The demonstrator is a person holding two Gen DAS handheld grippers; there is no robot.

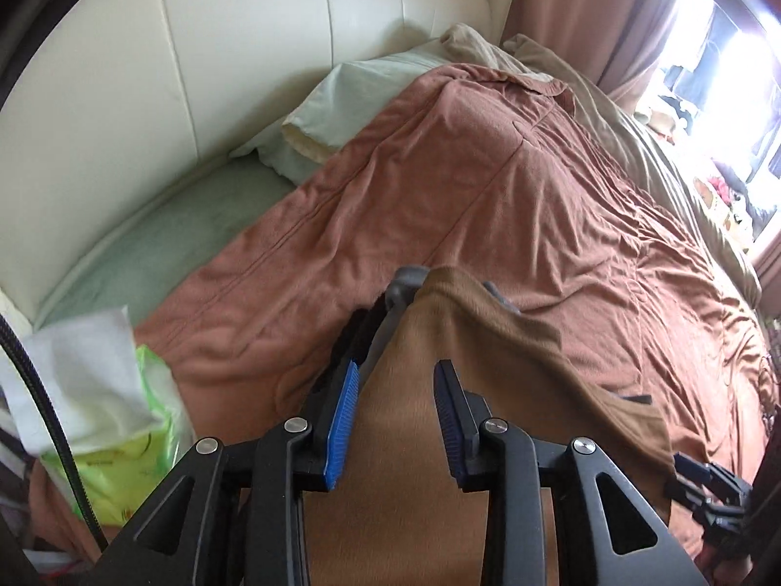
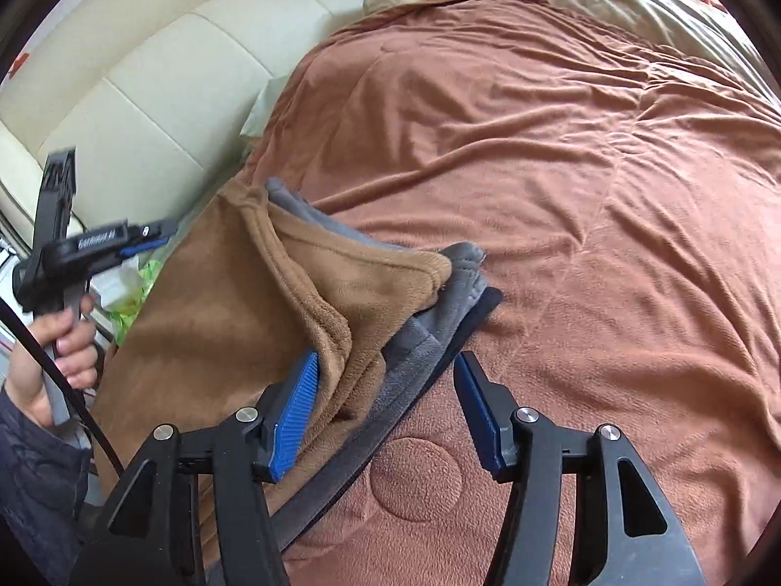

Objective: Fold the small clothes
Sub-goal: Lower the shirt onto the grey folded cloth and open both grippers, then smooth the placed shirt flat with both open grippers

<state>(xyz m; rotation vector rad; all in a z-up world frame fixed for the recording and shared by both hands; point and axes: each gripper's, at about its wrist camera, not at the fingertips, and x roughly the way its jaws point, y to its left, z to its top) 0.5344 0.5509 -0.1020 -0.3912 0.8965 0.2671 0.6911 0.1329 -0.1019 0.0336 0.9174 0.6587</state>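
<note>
Your left gripper (image 1: 396, 408) has its ribbed blue pads (image 1: 341, 427) spread apart, nothing pinched between them, with the brown fleece garment (image 1: 405, 464) lying below the gap. From the right wrist view the same tool (image 2: 119, 239) shows side-on at the far left, held by your left hand (image 2: 53, 356). Your right gripper (image 2: 385, 400) is spread wide as well; its left pad (image 2: 295, 420) sits against the folded edge of the brown garment (image 2: 234, 303), and its right pad (image 2: 476, 410) stands over bare blanket.

The brown garment is soft, short-piled fleece with a stitched, rolled hem. It lies on the near left part of the bed, one corner turned back into a blunt triangular flap. Under it sits a grey fleece piece (image 2: 439, 288), plush and rounded at the corner, and beneath that a thin dark navy layer (image 2: 483, 307) shows as a narrow strip. The three form a loose stack with staggered edges.

All of it rests on a rust-coloured blanket (image 2: 585, 171), velvety and wrinkled, with a circle stitched into it near your right gripper. A pale green pillow (image 1: 351, 102) and a cream padded leather-look headboard (image 1: 171, 73) lie beyond. A crinkly green plastic tissue pack (image 1: 127, 439), a white sheet poking out, sits at the bed's left edge.
</note>
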